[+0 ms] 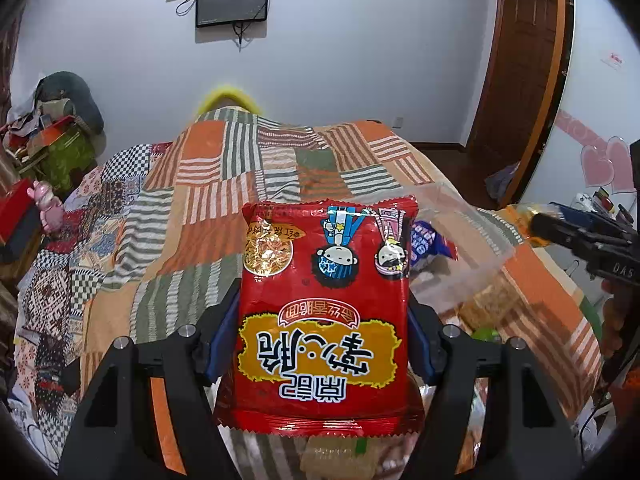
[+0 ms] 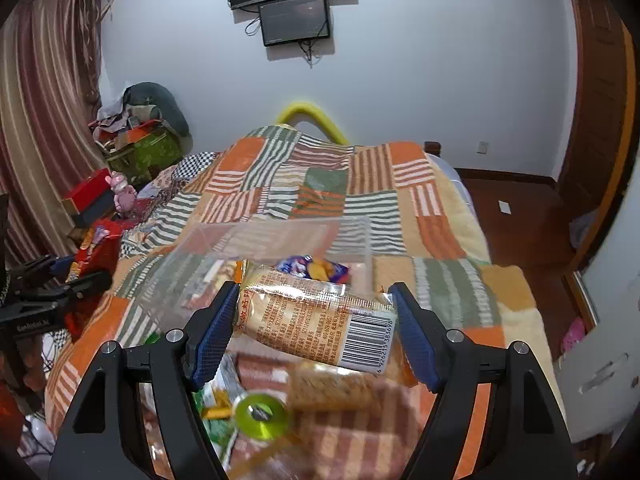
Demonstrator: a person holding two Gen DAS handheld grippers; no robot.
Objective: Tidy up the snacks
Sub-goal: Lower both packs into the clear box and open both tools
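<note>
Patchwork bedding in orange, green and white stripes (image 1: 224,184) is covering the bed that is filling both views, with a white wall, two dark screens (image 2: 294,20) and a brown door (image 1: 516,64) beyond it. Over the near end of the bed, the left gripper (image 1: 322,344) is clamping one red snack packet (image 1: 326,312) between its blue pads; the packet's long axis is running straight away from the camera toward the far edge of the bed, its print reading upside down and its serrated ends lying near and far. The right gripper (image 2: 314,332) is gripping one clear-wrapped pastry packet (image 2: 316,320), whose long axis is lying across the jaws, tilted a little, with the barcode end toward the right pad. One transparent box (image 2: 280,240) is sitting on the bedding just beyond both packets, and a blue packet (image 2: 312,268) is lying inside it. More snacks are lying blurred beneath the grippers, among them one green disc-shaped item (image 2: 260,416); their number cannot be told.
</note>
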